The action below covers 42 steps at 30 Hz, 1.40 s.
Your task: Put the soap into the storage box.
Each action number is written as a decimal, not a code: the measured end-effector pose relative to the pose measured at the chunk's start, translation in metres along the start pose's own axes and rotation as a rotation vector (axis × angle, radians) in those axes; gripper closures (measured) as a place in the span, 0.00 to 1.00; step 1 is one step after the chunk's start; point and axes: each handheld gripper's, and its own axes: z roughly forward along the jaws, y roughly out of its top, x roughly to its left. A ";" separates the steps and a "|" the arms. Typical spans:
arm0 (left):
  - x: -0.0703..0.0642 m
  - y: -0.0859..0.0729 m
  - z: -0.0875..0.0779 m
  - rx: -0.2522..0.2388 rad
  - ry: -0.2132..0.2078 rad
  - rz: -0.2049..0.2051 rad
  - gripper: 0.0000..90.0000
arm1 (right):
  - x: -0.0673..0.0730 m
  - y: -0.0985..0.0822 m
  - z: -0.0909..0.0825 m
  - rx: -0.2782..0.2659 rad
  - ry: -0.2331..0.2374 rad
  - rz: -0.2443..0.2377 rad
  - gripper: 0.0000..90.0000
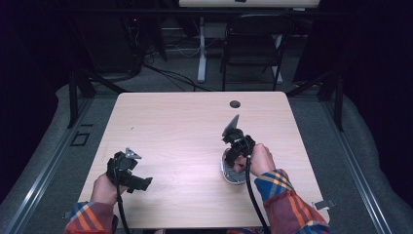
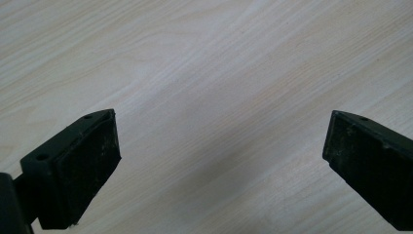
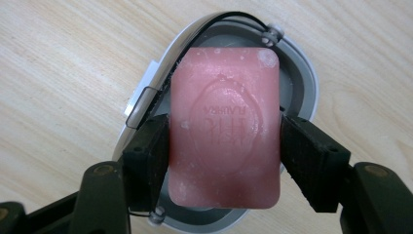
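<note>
Wooden table (image 1: 185, 126), near half in use. Left gripper (image 1: 138, 182) near the table's front left, jaws spread wide over bare wood, nothing between them. Right gripper (image 3: 225, 146) toward the front right, pointing down, jaws clamped on the two long sides of the pink soap bar (image 3: 225, 126). Soap sits directly over the oval soap dish (image 3: 302, 73), which rests on the table

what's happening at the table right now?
A person works with tongs in each hand. The right tongs are shut on a pink soap bar, holding it by its long sides directly over an oval grey soap dish on the wooden table. The left tongs are open with nothing between them, idle over bare tabletop.
</note>
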 end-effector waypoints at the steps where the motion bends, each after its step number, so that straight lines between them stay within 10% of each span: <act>1: 0.000 0.000 0.000 0.000 0.001 0.000 0.00 | -0.002 0.000 -0.002 0.018 0.005 -0.011 0.41; 24: 0.000 0.000 0.000 0.000 0.000 0.000 0.00 | -0.011 -0.020 -0.025 -0.071 0.095 0.005 0.45; 42: -0.001 0.000 0.001 0.001 0.000 0.001 0.00 | -0.039 -0.062 -0.061 -0.217 0.126 -0.011 0.06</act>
